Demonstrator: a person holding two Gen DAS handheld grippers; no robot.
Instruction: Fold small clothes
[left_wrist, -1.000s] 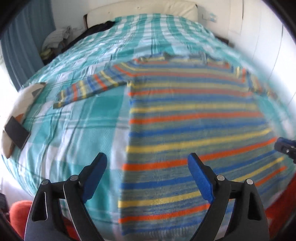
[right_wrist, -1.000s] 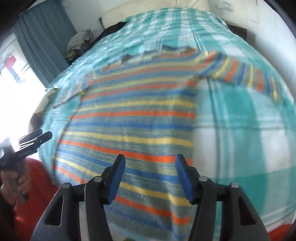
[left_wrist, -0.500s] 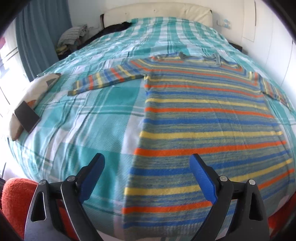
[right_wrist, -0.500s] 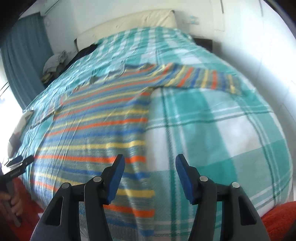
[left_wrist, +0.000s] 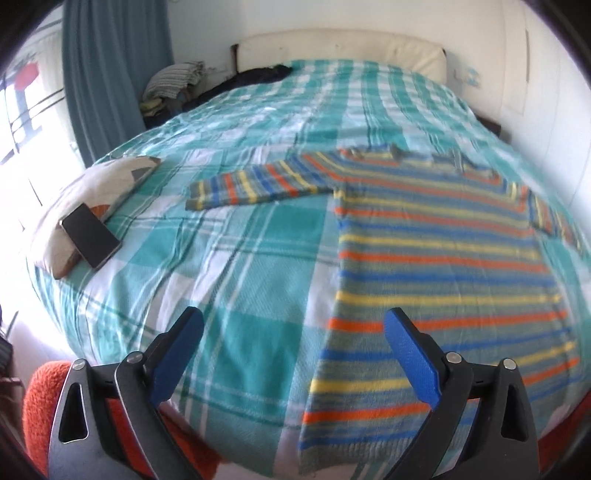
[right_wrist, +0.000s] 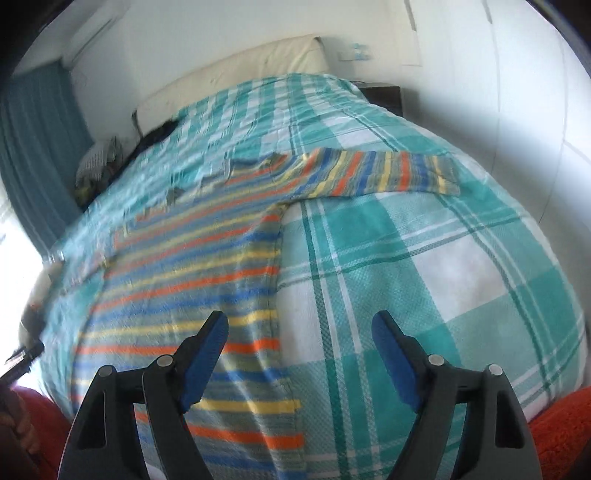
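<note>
Hovering above striped sweater (left_wrist: 436, 258): left tool (left_wrist: 293, 354), right tool (right_wrist: 299, 354) gaping, empty.

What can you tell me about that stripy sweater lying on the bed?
The sweater looks knitted, grey-green with orange, blue and yellow stripes. It lies flat and unfolded on the checked teal bedspread, neckline toward the headboard, hem at the near edge, both sleeves spread sideways. Each open claw, left and right, hovers over a lower side edge; neither visibly grips it.

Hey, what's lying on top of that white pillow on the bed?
A dark phone lies face-up on the pillow, overhanging its near edge. Whatever is beneath the phone is covered.
</note>
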